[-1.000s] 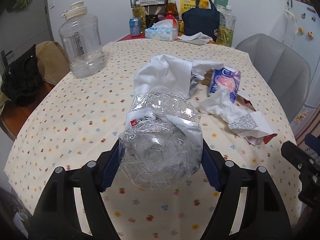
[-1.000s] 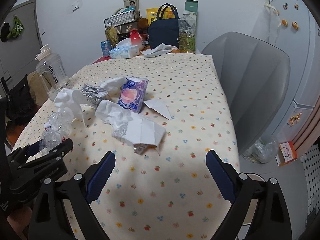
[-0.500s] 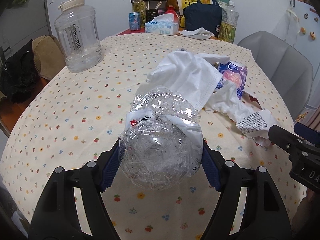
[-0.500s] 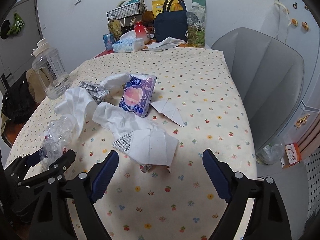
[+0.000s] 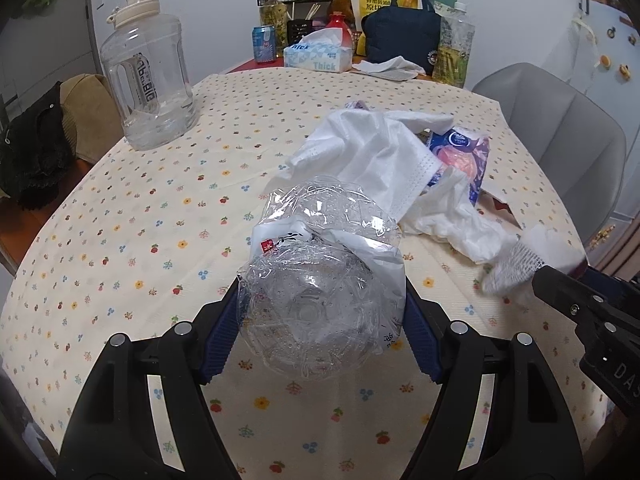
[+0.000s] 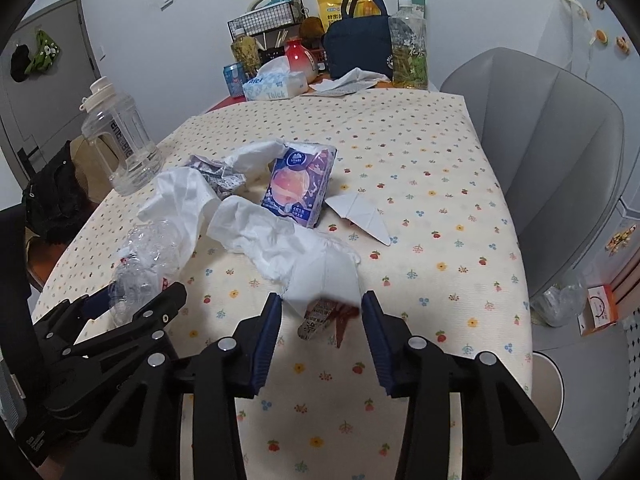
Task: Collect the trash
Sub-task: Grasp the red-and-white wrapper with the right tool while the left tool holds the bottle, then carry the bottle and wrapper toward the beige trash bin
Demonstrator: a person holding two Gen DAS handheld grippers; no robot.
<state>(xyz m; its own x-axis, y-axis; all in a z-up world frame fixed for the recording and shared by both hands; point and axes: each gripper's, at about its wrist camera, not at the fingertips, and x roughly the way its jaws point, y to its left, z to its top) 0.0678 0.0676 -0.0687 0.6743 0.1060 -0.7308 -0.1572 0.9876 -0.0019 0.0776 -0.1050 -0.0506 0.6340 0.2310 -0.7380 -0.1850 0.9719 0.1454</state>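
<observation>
While left gripper (image 5: 320, 316) stays clamped on crushed bottle (image 5: 320, 280) above the tabletop (image 5: 120, 240), right gripper (image 6: 322, 312) jaws, just closing, straddle white wrapper (image 6: 324, 276) lying there, pads seemingly not yet pressing. Risk: thin sheet slips out or only a corner pinches, dragging the tissue (image 6: 260, 232). Versus earlier, right jaws far narrower, wrapper now between them.

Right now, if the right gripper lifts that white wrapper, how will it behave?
The white wrapper is thin and creased, so it will probably flop and crumple between the right gripper's closing jaws. It looks light. It overlaps the crumpled tissue, which may drag along.
</observation>
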